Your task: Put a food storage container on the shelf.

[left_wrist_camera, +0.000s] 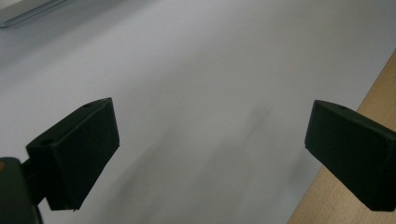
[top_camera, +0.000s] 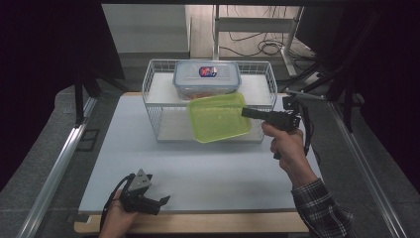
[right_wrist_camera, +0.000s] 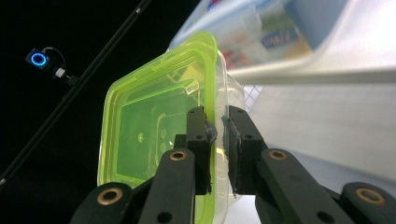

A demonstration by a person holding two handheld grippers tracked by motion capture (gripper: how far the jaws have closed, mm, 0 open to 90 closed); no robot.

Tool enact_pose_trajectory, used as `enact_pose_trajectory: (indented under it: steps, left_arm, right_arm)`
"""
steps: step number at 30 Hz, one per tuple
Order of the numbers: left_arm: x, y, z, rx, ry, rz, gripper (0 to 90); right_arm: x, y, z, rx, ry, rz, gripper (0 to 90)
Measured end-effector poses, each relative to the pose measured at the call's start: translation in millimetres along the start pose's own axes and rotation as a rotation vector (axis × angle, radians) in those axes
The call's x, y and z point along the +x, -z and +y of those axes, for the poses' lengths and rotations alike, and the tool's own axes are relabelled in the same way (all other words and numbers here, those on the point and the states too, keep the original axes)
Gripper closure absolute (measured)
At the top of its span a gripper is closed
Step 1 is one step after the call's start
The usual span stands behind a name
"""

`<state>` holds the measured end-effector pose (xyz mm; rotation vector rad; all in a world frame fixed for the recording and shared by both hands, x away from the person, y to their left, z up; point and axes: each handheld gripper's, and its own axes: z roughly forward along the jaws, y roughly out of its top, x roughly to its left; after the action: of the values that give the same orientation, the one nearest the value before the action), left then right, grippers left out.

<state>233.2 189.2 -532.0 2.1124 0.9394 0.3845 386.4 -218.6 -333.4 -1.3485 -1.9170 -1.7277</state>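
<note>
The right gripper (right_wrist_camera: 217,140) pinches the rim of a glossy, translucent green box (right_wrist_camera: 154,130), seemingly lidded, between nearly closed jaws. The left gripper (left_wrist_camera: 210,149) gapes empty over matte white tabletop (left_wrist_camera: 210,60).

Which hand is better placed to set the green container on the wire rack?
Right. The right gripper is already shut on the green container, held by the wire rack. The left gripper rests open at the table's near edge.
</note>
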Motion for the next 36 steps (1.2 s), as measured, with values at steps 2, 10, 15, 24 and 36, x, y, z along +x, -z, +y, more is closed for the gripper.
enact_pose_trajectory:
  steps: [2, 10, 15, 24, 36]
  left_arm:
    - [0.2, 0.0, -0.1, 0.001, -0.001, 0.000, 3.0]
    - [0.6, 0.2, 0.0, 0.001, 0.001, -0.003, 3.0]
    - [0.6, 0.6, -0.1, 0.000, 0.002, -0.004, 3.0]
    - [0.7, 1.1, -0.3, -0.004, 0.008, -0.006, 3.0]
    - [0.9, 1.5, -0.2, -0.007, 0.005, -0.009, 3.0]
  right_arm:
    - [3.7, -0.5, 6.4, -0.008, 0.003, -0.001, 80.2]
    - [18.4, -6.8, 31.2, -0.043, 0.020, -0.008, 80.2]
    - [25.3, -14.8, 44.8, -0.063, 0.026, -0.019, 80.2]
    - [32.4, -29.5, 70.0, -0.096, 0.031, -0.052, 80.2]
    - [36.7, -47.5, 99.7, -0.155, 0.051, -0.148, 80.2]
